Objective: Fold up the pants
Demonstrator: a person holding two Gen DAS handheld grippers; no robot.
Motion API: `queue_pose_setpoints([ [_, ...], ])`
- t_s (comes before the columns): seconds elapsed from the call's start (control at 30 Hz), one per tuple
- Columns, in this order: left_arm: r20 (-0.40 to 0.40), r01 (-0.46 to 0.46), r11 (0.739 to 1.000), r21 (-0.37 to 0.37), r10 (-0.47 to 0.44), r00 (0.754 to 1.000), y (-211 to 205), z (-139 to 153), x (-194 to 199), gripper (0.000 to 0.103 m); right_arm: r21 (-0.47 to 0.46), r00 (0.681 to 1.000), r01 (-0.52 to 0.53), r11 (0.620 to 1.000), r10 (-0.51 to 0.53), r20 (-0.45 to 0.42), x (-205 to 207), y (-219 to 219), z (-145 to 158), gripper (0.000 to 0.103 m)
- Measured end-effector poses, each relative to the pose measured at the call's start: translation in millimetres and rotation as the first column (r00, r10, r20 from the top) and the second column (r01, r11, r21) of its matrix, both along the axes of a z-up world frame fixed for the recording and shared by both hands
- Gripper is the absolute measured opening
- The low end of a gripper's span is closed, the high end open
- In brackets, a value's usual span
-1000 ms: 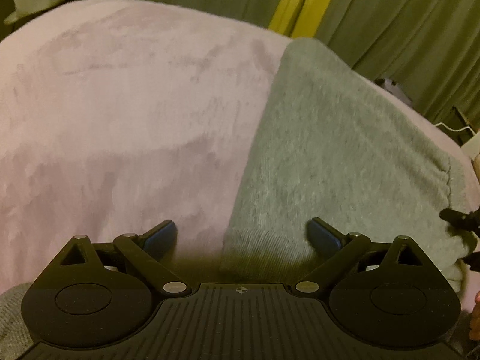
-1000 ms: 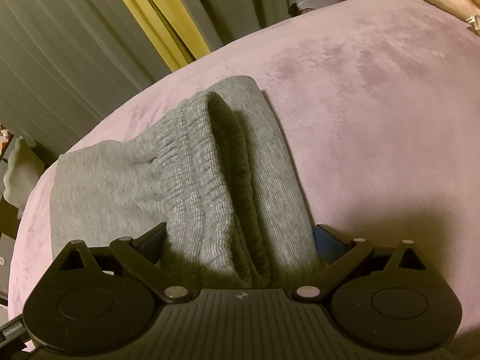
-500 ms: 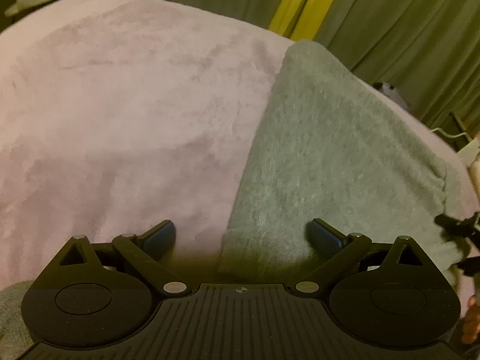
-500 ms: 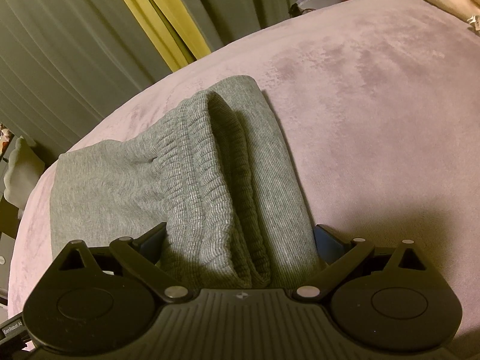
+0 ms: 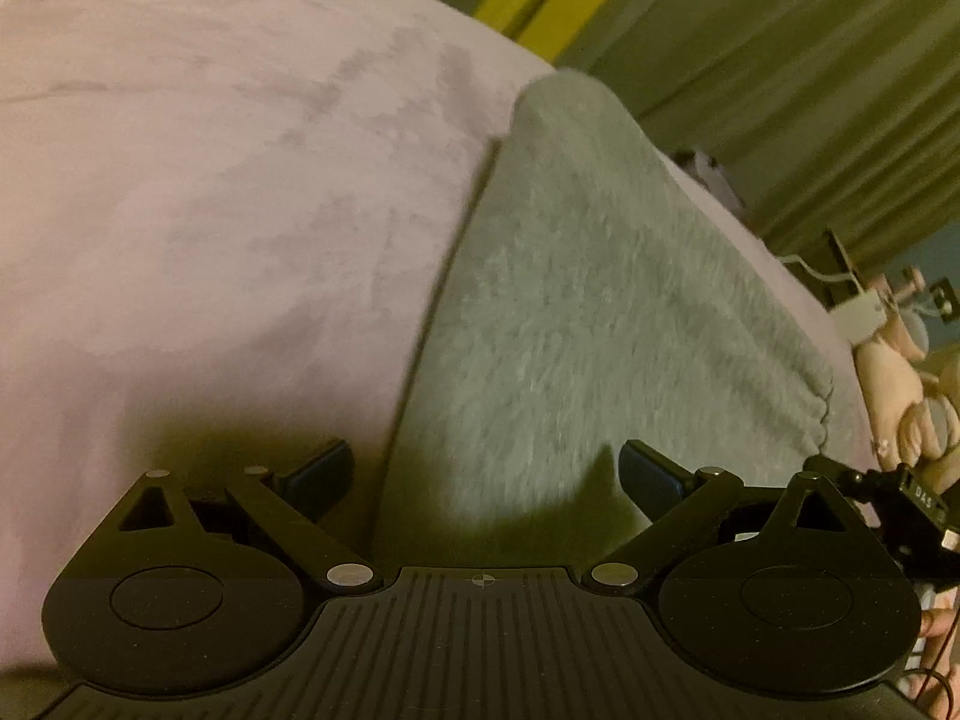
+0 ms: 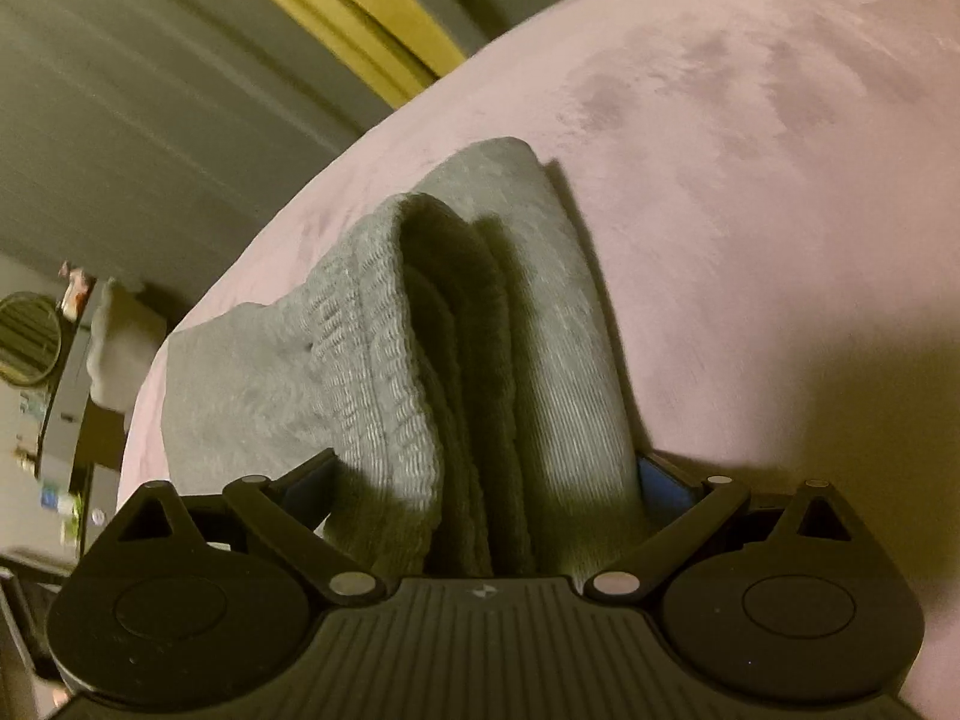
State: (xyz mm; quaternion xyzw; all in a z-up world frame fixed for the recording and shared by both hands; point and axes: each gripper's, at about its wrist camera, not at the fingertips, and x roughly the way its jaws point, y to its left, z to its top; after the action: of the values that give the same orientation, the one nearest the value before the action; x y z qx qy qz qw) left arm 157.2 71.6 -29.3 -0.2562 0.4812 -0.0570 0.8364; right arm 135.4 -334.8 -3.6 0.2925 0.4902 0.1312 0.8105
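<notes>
Grey pants [image 5: 600,324] lie folded on a pink blanket [image 5: 210,210]. My left gripper [image 5: 486,474] is open and empty, with the pants' left edge running between its spread fingers. In the right wrist view the stacked layers with the ribbed waistband [image 6: 384,360] rise between the fingers of my right gripper [image 6: 480,474]. Its fingers stand wide at the sides of the thick bundle [image 6: 540,300], and whether they press it does not show. The other gripper [image 5: 900,510] shows at the right edge of the left wrist view.
Grey-green curtains [image 6: 150,90] with a yellow strip [image 6: 336,12] hang behind the bed. A plush toy [image 5: 900,384] and cables sit off the bed's right edge. A round mirror [image 6: 27,339] and shelves stand at the left.
My left gripper has moved right and forward over the pants' edge. The right view has tilted and pulled back a little, and the bundle between its fingers stands higher.
</notes>
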Motion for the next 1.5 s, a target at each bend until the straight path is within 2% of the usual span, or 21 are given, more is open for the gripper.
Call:
queue_pose_setpoints([
  [0.23, 0.039, 0.089, 0.996, -0.017, -0.089, 0.995, -10, -6, 29, 0.102, 0.052, 0.997, -0.052, 0.997, 0.049, 0.059, 19, -5, -9, 0.099],
  [0.43, 0.09, 0.093, 0.992, -0.08, -0.085, 0.992, -8, -12, 33, 0.103, 0.091, 0.996, -0.049, 0.995, 0.042, 0.083, 21, -3, -13, 0.099],
  [0.5, 0.111, 0.086, 0.99, -0.108, -0.074, 0.991, -5, -12, 32, 0.103, 0.096, 0.993, -0.066, 0.993, 0.056, 0.101, 23, 0, -12, 0.093],
  [0.53, 0.127, 0.085, 0.989, -0.12, -0.07, 0.989, -5, -12, 32, 0.1, 0.095, 0.993, -0.069, 0.993, 0.059, 0.101, 23, 2, -13, 0.084],
  [0.57, 0.132, 0.087, 0.989, -0.119, -0.071, 0.989, -4, -13, 28, 0.095, 0.105, 0.994, -0.068, 0.992, 0.058, 0.097, 24, 0, -14, 0.082],
  [0.6, 0.135, 0.088, 0.991, -0.101, -0.074, 0.988, -5, -12, 28, 0.077, 0.123, 0.994, -0.067, 0.99, 0.056, 0.093, 25, -1, -14, 0.081],
  [0.63, 0.13, 0.084, 0.994, -0.076, -0.073, 0.989, -5, -12, 29, 0.068, 0.131, 0.995, -0.067, 0.989, 0.055, 0.089, 26, -2, -16, 0.08],
  [0.67, 0.128, 0.081, 0.994, -0.076, -0.07, 0.989, -5, -14, 29, 0.067, 0.129, 0.994, -0.068, 0.989, 0.057, 0.089, 26, -1, -15, 0.08],
  [0.73, 0.123, 0.074, 0.993, -0.093, -0.062, 0.99, -3, -17, 31, 0.068, 0.123, 0.995, -0.071, 0.99, 0.061, 0.084, 28, 2, -15, 0.086],
  [0.8, 0.122, 0.085, 0.994, -0.072, -0.076, 0.99, -5, -17, 33, 0.074, 0.131, 0.994, -0.081, 0.988, 0.071, 0.082, 33, 6, -15, 0.096],
  [0.83, 0.124, 0.096, 0.994, -0.057, -0.088, 0.988, -9, -17, 33, 0.08, 0.109, 0.993, -0.094, 0.99, 0.085, 0.087, 32, 6, -14, 0.097],
  [0.9, 0.127, 0.111, 0.994, -0.02, -0.108, 0.986, -19, -15, 36, 0.081, 0.043, 0.988, -0.117, 0.992, 0.111, 0.11, 32, 15, -12, 0.096],
  [0.93, 0.125, 0.103, 0.995, 0.008, -0.103, 0.987, -23, -13, 36, 0.074, 0.012, 0.986, -0.116, 0.993, 0.114, 0.121, 30, 18, -10, 0.092],
  [0.97, 0.139, 0.092, 0.995, 0.041, -0.097, 0.985, -27, -10, 33, 0.063, -0.014, 0.985, -0.114, 0.993, 0.115, 0.13, 28, 19, -7, 0.082],
  [1.0, 0.159, 0.106, 0.993, 0.05, -0.112, 0.981, -30, -8, 32, 0.049, -0.021, 0.984, -0.114, 0.993, 0.116, 0.135, 26, 19, -5, 0.075],
  [1.03, 0.166, 0.101, 0.993, 0.062, -0.11, 0.98, -32, -6, 30, 0.044, 0.0, 0.984, -0.112, 0.994, 0.111, 0.138, 23, 18, -2, 0.068],
  [1.13, 0.198, 0.079, 0.992, 0.099, -0.097, 0.975, -37, 5, 24, 0.033, 0.007, 0.978, -0.11, 0.994, 0.107, 0.18, 17, 22, 13, 0.062],
  [1.23, 0.24, 0.059, 0.994, 0.089, -0.079, 0.968, -37, 20, 23, 0.029, 0.054, 0.966, -0.108, 0.993, 0.092, 0.24, 14, 22, 31, 0.059],
  [1.43, 0.347, 0.056, 0.989, 0.135, -0.1, 0.933, -53, 62, 43, 0.028, 0.065, 0.933, -0.099, 0.993, 0.07, 0.353, 28, 27, 74, 0.058],
  [1.47, 0.346, 0.036, 0.99, 0.139, -0.083, 0.934, -53, 66, 51, 0.03, 0.046, 0.929, -0.093, 0.995, 0.07, 0.362, 34, 27, 80, 0.059],
  [1.5, 0.326, 0.005, 0.989, 0.148, -0.053, 0.944, -52, 68, 58, 0.044, 0.01, 0.931, -0.071, 0.997, 0.062, 0.36, 40, 27, 86, 0.062],
])
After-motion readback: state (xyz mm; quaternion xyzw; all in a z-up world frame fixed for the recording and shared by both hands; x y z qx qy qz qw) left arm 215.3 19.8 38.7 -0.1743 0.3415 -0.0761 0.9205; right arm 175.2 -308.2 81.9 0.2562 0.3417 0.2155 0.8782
